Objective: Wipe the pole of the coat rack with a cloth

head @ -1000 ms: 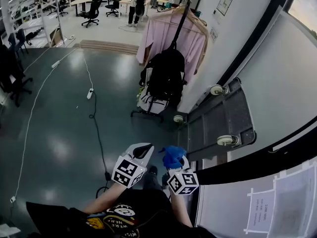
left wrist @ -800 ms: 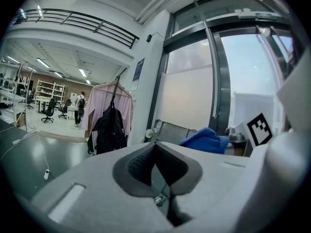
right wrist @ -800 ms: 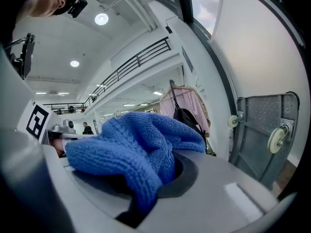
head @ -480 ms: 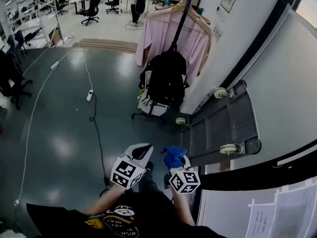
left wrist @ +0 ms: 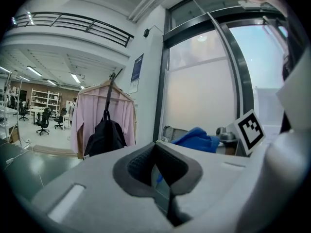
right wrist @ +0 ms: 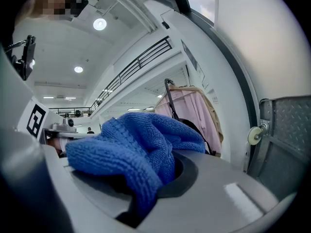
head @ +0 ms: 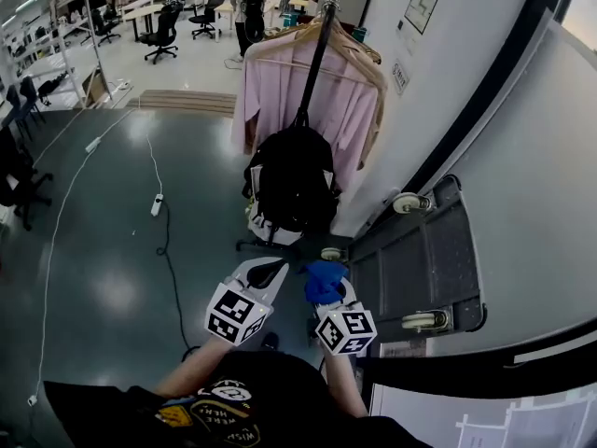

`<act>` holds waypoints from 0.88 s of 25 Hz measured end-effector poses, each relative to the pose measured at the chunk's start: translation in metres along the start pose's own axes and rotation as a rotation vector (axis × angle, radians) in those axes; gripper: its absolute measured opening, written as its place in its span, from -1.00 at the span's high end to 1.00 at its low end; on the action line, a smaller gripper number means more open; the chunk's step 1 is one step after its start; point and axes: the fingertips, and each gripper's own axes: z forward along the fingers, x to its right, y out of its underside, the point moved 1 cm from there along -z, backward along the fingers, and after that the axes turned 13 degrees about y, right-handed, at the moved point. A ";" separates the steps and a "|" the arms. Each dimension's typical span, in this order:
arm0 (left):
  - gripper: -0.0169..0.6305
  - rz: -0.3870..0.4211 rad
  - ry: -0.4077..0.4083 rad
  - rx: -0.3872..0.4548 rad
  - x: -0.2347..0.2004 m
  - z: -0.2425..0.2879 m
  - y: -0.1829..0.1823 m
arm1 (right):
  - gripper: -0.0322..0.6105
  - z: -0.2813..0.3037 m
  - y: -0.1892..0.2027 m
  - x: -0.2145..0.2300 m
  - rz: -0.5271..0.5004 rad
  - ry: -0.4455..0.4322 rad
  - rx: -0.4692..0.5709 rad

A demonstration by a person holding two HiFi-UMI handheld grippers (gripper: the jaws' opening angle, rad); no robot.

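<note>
Right gripper [head: 330, 296] jaws are clamped on the blue cloth [right wrist: 141, 140]. It's soft, light, limp, so we grip the bunched middle. Left gripper [head: 266, 273] jaws are closed, empty. Coat rack pole [head: 313, 63] is far ahead.

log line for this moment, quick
right claw: shut on blue cloth | left claw: shut, empty | rack pole: ahead, not yet touched

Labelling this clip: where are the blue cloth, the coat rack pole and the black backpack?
blue cloth [head: 324, 281], head view, bunched middle.
coat rack pole [head: 315, 59], head view, upper shaft.
black backpack [head: 291, 180], head view, front panel.
</note>
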 end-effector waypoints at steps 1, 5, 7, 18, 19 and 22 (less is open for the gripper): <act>0.94 0.004 0.001 -0.001 -0.007 0.009 -0.002 | 0.82 0.009 -0.005 0.005 -0.008 -0.004 0.000; 0.94 0.009 -0.005 -0.035 -0.038 0.040 0.002 | 0.82 0.046 -0.009 0.019 -0.022 -0.022 -0.028; 0.94 0.004 -0.004 -0.028 -0.053 0.052 -0.003 | 0.82 0.066 -0.010 0.021 -0.026 -0.035 -0.046; 0.94 0.042 -0.004 0.079 -0.198 0.101 -0.081 | 0.82 0.263 -0.175 0.010 -0.151 -0.104 0.194; 0.94 0.043 0.001 0.082 -0.213 0.104 -0.087 | 0.82 0.284 -0.213 0.004 -0.181 -0.102 0.249; 0.94 0.048 0.026 0.090 -0.255 0.113 -0.107 | 0.82 0.331 -0.336 -0.018 -0.285 -0.079 0.417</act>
